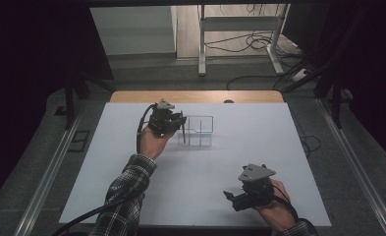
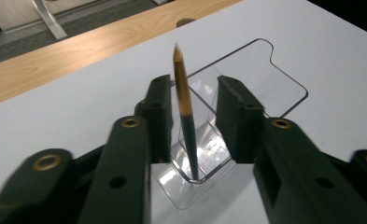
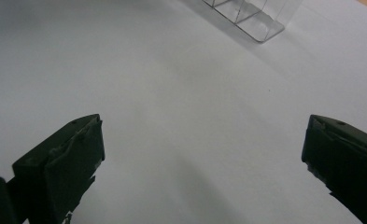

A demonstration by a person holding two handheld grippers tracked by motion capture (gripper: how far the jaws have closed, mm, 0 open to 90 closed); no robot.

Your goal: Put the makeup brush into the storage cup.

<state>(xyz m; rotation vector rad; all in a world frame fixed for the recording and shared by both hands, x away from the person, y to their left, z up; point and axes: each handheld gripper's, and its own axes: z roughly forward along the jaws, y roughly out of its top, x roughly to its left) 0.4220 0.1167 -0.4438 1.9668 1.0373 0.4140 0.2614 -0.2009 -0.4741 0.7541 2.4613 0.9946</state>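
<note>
A clear acrylic holder with compartments stands on the white table top, left of centre toward the far side. A slim pencil-like stick, dark at the bottom and tan toward its pointed tip, stands tilted in the holder's near compartment. My left gripper is open around the stick; the stick leans by one jaw with a gap to the other. In the high view the left gripper sits at the holder's left end. My right gripper hovers near the front right, jaws wide open over bare table.
A wooden strip runs along the table's far edge, with a dark hole in it. Beyond it stand white metal frame legs and loose cables on the floor. Metal rails flank the table.
</note>
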